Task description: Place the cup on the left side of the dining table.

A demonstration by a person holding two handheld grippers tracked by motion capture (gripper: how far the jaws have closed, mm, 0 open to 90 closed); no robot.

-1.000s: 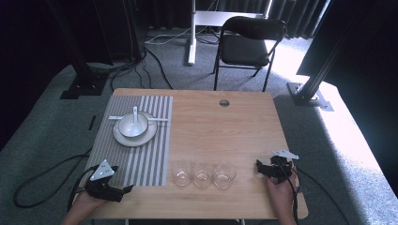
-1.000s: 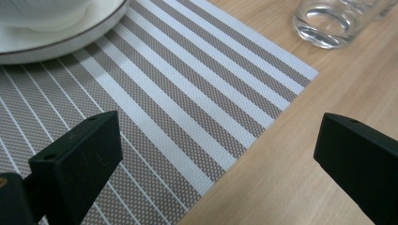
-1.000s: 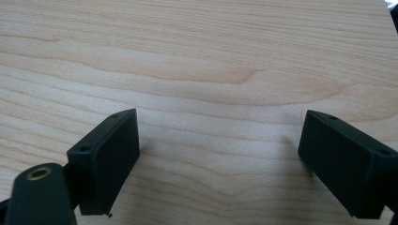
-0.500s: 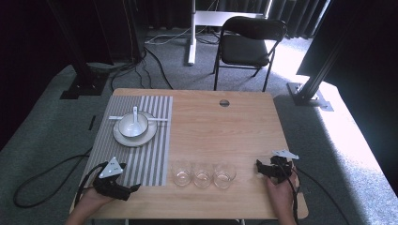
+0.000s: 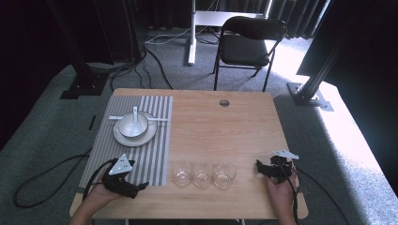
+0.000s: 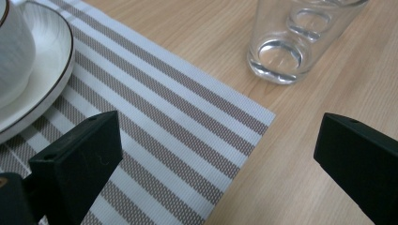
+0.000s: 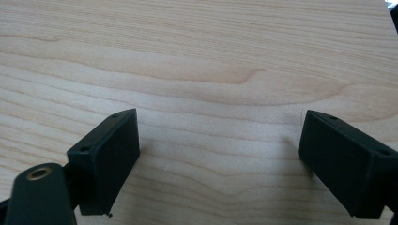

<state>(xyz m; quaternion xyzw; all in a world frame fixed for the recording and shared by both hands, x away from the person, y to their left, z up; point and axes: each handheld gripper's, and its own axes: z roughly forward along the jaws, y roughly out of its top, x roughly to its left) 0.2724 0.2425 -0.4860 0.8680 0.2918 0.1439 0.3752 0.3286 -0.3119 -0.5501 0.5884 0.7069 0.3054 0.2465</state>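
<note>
Since the earlier frames the left tongs point(image 5: 141, 185) have travelled right along the near edge of the tabletop point(image 5: 220, 131), off the left margin and onto the near right corner of the striped placemat point(image 5: 150, 154), while the right tongs point(image 5: 258, 168) have stayed put near the right near corner. Left tongs stand wide apart with nothing between them — in the left gripper view their black jaws frame the placemat's corner, and the nearest glass point(image 6: 300, 37) stands on bare wood just beyond that corner, further along the way the tongs point. From above, that leftmost glass point(image 5: 181, 174) is just right of the left tongs, first of a row of three near the front edge. Right tongs are also wide and empty over bare wood, a little right of the rightmost glass point(image 5: 224, 174). On the far part of the placemat sits a plate point(image 5: 123, 138) with a bowl point(image 5: 133, 124).
</note>
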